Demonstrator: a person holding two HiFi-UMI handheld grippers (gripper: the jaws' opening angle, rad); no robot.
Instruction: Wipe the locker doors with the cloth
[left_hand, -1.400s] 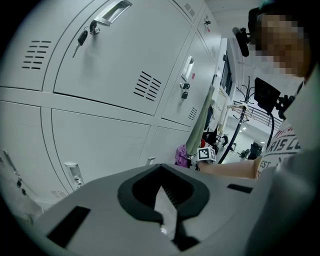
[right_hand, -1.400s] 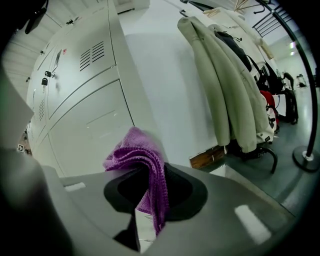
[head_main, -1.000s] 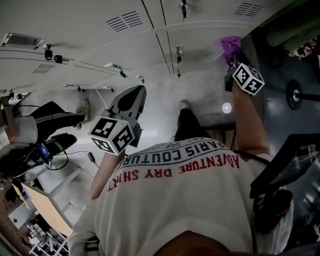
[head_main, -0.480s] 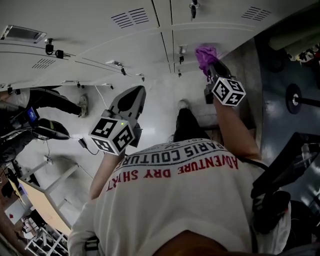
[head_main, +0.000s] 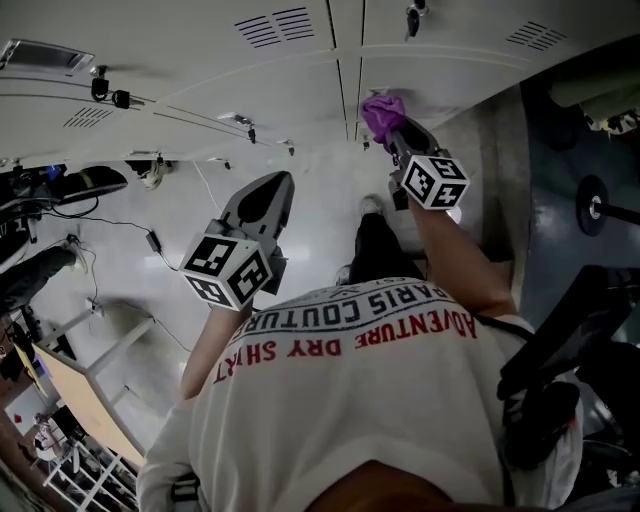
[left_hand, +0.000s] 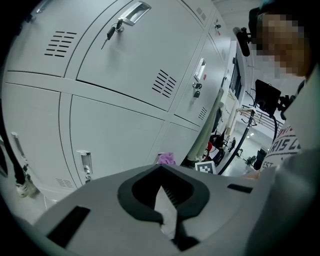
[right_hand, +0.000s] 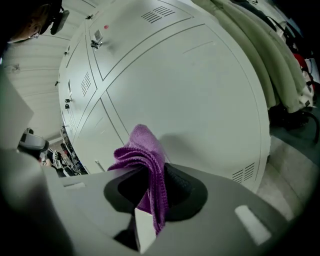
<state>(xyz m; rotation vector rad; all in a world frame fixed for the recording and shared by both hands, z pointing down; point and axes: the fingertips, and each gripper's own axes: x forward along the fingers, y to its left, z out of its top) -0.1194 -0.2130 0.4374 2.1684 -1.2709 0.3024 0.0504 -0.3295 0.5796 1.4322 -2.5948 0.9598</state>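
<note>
white t-shirt (head_main: 385, 410) with red and dark lettering (head_main: 300, 347).

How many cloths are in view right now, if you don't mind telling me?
1. The purple cloth is clamped in the right claw, up at the locker doors. The left claw is shut and holds none; no other cloth shows.

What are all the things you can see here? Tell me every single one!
Locker doors: many, light grey, a whole wall ahead.
Keys: a few, dark, hanging from door locks.
Cloth: one, purple, up at a lower locker door.
Coats: some, cream, hanging beside the lockers.
T-shirt: one, white with red and black letters, on the person.
Left hand-held gripper: one, grey, shut, holding nothing.
Right hand-held gripper: one, grey, shut on the cloth.
</note>
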